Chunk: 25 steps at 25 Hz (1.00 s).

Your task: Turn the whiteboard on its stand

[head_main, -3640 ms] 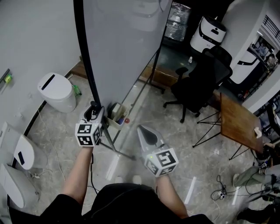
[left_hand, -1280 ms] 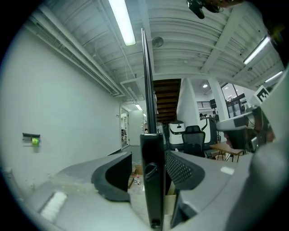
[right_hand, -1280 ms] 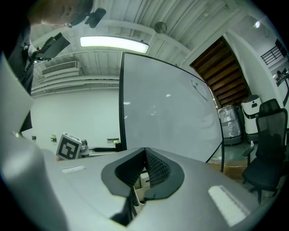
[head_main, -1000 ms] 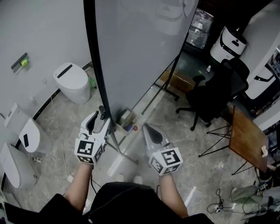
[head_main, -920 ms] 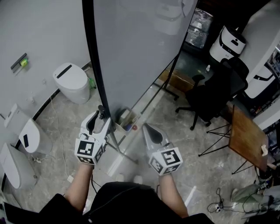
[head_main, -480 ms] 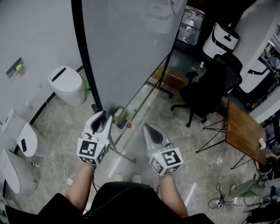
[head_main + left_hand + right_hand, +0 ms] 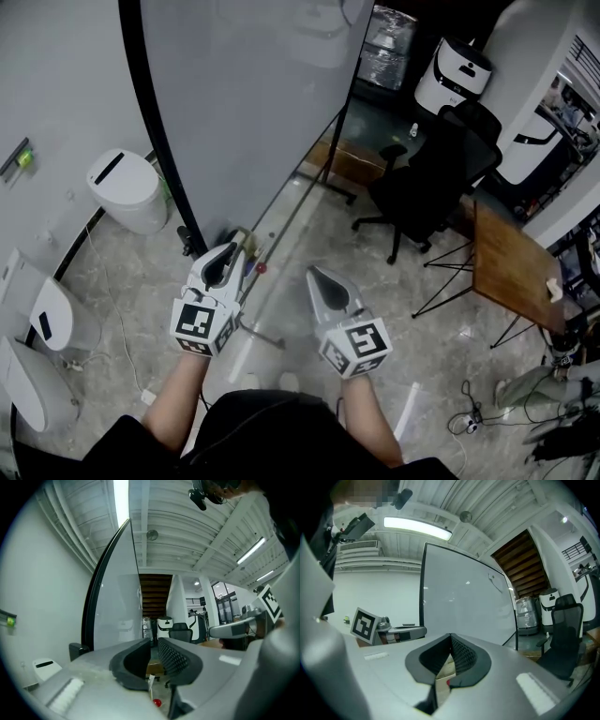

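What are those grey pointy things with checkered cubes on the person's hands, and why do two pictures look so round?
They are hand-held grippers, like big tongs with two jaws, and the cubes are part of them. The picture from above comes from a camera on the person's head. In it the left gripper and the right gripper point toward a tall whiteboard on its stand. The round pictures come from wide-angle cameras riding on each gripper, looking along its jaws. Nothing is held. The left jaws have just been closing, with a narrow gap and nothing between them. The right jaws are shut and empty. A black office chair and a wooden table stand nearby.
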{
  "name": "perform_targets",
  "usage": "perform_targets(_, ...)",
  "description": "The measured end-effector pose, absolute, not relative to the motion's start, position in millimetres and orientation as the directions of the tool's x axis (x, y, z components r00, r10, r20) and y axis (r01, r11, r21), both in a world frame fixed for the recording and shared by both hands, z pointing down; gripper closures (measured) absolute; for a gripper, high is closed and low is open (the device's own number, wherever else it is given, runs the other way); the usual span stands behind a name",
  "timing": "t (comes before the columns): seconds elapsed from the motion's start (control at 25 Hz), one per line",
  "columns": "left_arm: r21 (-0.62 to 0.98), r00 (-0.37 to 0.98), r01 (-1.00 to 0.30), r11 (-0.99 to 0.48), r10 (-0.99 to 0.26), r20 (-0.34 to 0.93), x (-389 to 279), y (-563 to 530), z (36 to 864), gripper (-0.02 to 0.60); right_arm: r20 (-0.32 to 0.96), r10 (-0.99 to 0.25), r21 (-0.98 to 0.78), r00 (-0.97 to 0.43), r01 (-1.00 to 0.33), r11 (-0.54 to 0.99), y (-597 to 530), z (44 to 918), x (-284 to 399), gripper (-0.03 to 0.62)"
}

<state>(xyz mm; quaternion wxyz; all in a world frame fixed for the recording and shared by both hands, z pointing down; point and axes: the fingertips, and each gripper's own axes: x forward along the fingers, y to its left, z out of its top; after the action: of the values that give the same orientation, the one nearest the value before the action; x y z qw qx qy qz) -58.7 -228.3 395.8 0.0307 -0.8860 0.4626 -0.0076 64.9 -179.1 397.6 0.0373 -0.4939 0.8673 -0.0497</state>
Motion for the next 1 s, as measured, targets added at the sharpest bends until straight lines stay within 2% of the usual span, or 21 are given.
perform_targets(0.32, -0.026, 0.582, -0.813, -0.582, -0.813, -0.004, -42.4, -229.6, 403.2, 0.576, -0.006, -0.873, -0.123, -0.488, -0.866, 0.485, -176.0, 397.2, 78.3, 0.586)
perform_targets(1.0, -0.014, 0.567, -0.824, -0.567, -0.824, 0.013, -45.4, -217.1, 408.3, 0.578, -0.009, -0.881, -0.105, -0.473, -0.876, 0.471, -168.2, 396.9, 84.4, 0.586)
